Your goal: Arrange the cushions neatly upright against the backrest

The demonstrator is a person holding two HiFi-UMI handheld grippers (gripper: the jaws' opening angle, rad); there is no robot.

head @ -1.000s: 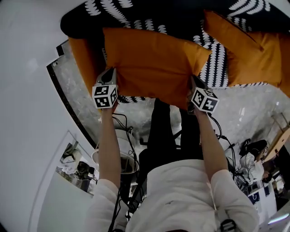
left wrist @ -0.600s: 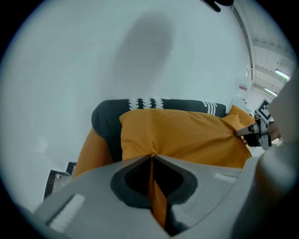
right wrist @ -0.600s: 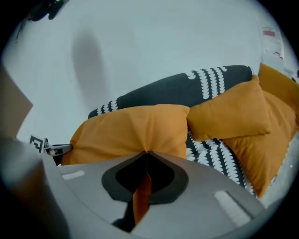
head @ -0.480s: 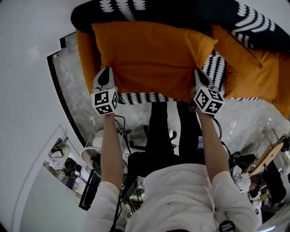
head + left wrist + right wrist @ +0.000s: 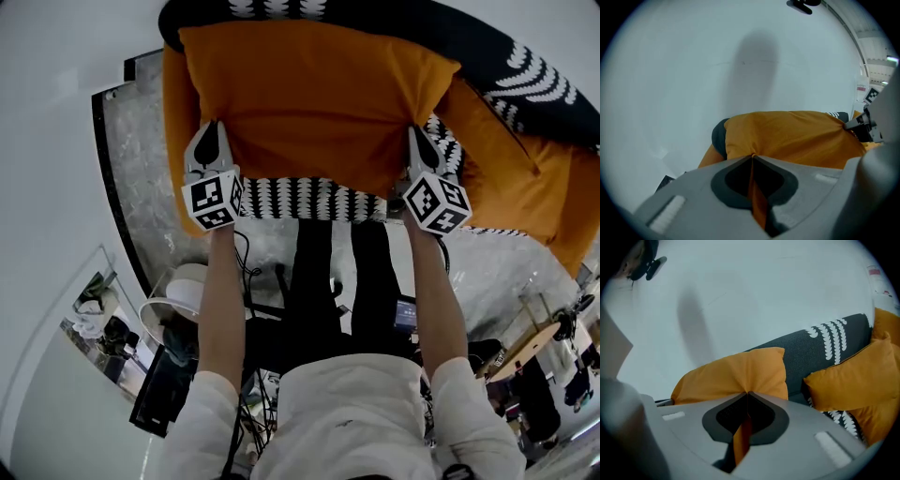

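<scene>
**Held item.** One orange cushion (image 5: 319, 103) is gripped at its two near corners, one gripper to each. It spans the left end of the sofa (image 5: 539, 80) as the head view shows it. Its far edge lies toward the dark, white-patterned backrest (image 5: 815, 348) and its near edge lies over the patterned front strip of the seat. Whether its underside rests on the seat cannot be determined.

**Left gripper** (image 5: 208, 141). The jaws are closed on the cushion's near-left corner. The left gripper view shows a thin fold of orange fabric pinched between the pads. It runs down through the hollow behind them, and the body of the cushion (image 5: 787, 136) bulges out just beyond the tips.

**Right gripper** (image 5: 419, 150). The jaws are likewise clamped on the near-right corner. The right gripper view shows an orange fold caught between the closed pads, with the cushion (image 5: 736, 373) fanning out directly ahead of the tips, in front of the backrest.

**Other items.** A second orange cushion (image 5: 511, 178) lies tilted toward the right end of the sofa, just beside the held one, and leans on the backrest. A narrow band of orange (image 5: 173, 141) shows at the sofa's left edge, beside the held cushion. Whether it is a separate cushion is not certain. A white wall (image 5: 693, 70) stands behind the sofa.
</scene>
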